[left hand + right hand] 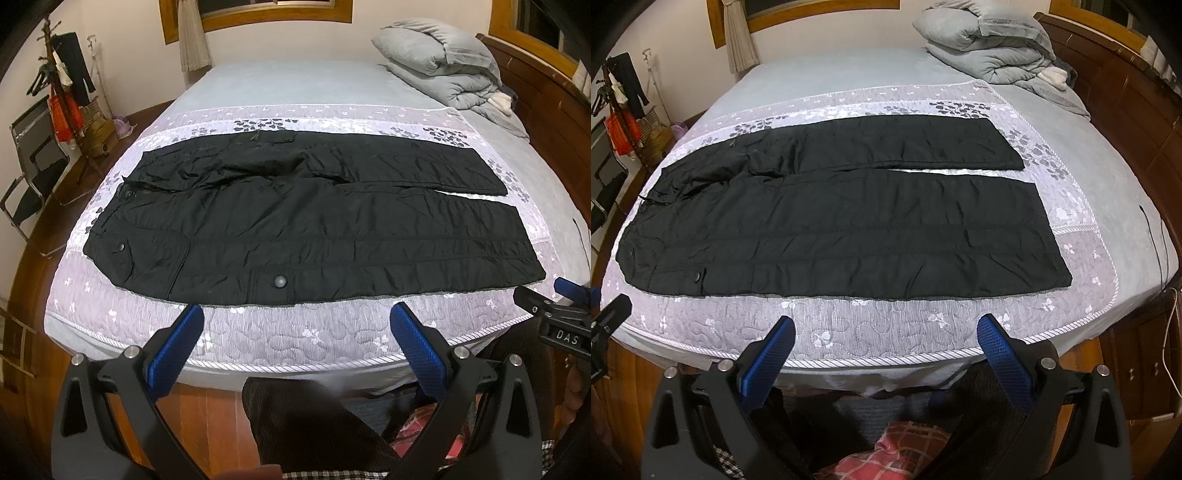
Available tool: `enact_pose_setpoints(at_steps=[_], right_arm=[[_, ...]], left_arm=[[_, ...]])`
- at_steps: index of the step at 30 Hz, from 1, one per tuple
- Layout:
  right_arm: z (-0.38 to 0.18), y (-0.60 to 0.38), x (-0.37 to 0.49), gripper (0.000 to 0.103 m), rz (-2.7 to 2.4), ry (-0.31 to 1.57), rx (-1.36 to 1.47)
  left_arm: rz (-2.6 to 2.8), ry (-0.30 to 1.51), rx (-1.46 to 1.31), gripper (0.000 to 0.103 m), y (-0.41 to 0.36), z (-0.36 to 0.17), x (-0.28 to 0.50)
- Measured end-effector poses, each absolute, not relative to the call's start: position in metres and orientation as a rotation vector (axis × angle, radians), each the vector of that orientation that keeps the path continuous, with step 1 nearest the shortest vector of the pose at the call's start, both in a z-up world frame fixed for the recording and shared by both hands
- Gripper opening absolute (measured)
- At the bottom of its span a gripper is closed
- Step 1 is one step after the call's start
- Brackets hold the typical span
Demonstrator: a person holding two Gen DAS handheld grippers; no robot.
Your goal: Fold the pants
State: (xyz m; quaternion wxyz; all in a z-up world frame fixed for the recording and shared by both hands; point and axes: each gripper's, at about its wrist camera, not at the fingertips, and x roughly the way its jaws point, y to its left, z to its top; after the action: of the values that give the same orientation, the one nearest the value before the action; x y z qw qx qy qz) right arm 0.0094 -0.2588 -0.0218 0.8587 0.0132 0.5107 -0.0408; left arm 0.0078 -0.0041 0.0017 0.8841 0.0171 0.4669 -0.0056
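The black pants (295, 221) lay flat on the bed (295, 332), waist at nine o'clock, hems at three. Both the left gripper (295, 325) and right gripper (885, 332) gaped wide, empty, short of the near leg at twelve o'clock. Pinching that leg's near edge at both ends should fold it cleanly over.

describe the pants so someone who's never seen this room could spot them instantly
Start at the bed that fills the room; a lilac flowered quilt covers its near half. The pants lie flat on that quilt, waist to the left, both legs running right. They are the only black, puffy, stitched garment on the bed; the grey duvet is heaped at the far right corner.
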Motion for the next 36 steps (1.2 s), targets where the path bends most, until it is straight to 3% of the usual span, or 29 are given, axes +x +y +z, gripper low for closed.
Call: enact_pose_setpoints(at_steps=[21,29,36], right_arm=[[-0.029,-0.281,0.031,0.099,-0.057,1.058,0.045],[-0.006,-0.383,0.096,0.099,-0.128,0.978,0.132],[-0.014,-0.461,0.176,0.099,-0.190,0.962,0.096]], left_arm=[[-0.134,1.014,-0.005,0.100,-0.009,-0.011,0.025],[-0.139,1.113,0.037,0.100,-0.001,-0.025,0.088],[-0.233,0.953,0.017,0.100,-0.009,-0.008,0.188]])
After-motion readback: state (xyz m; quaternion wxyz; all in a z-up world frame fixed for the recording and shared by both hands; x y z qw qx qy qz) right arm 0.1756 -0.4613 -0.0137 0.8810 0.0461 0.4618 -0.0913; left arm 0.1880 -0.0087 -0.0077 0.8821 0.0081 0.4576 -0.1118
